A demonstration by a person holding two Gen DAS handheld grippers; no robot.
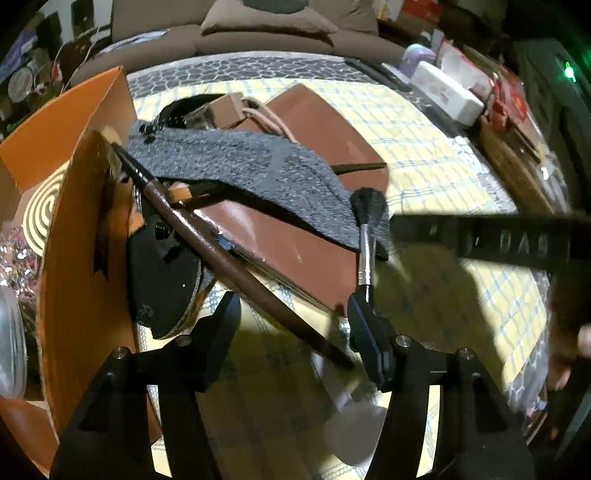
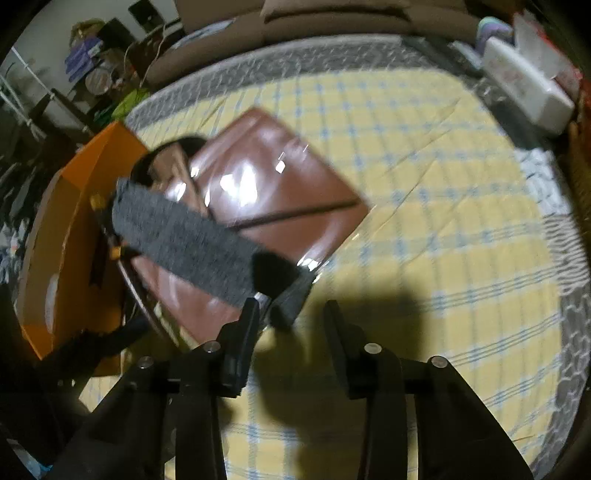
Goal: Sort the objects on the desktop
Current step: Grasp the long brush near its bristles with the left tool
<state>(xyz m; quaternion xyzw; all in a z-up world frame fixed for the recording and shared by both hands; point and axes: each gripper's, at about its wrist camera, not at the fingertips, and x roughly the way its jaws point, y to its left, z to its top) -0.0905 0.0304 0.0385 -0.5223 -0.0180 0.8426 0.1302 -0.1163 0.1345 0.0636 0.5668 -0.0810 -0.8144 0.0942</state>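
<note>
A cluttered room with a brown cushioned sofa (image 1: 266,22) frames the work surface, a table under a yellow-and-blue checked cloth (image 2: 424,206) with a grey patterned border. At its left edge stands an open orange cardboard box (image 1: 66,122), which I take to be the destination for sorting. Beside it lies a glossy brown leather folder (image 1: 295,236), with a grey knitted sock (image 1: 236,158) draped across it, so the pile must be undone from the top. A long brown wooden stick (image 1: 221,254) leans diagonally from the box edge toward my left gripper (image 1: 295,325), whose fingers stand apart; a black-tufted makeup brush with silver ferrule (image 1: 365,240) touches its right finger only, so I judge it not clamped. My right gripper (image 2: 291,332) hovers released just short of the sock's end. The only writing is raised lettering on a dark bar (image 1: 517,243), blurred; I cannot read it.
</note>
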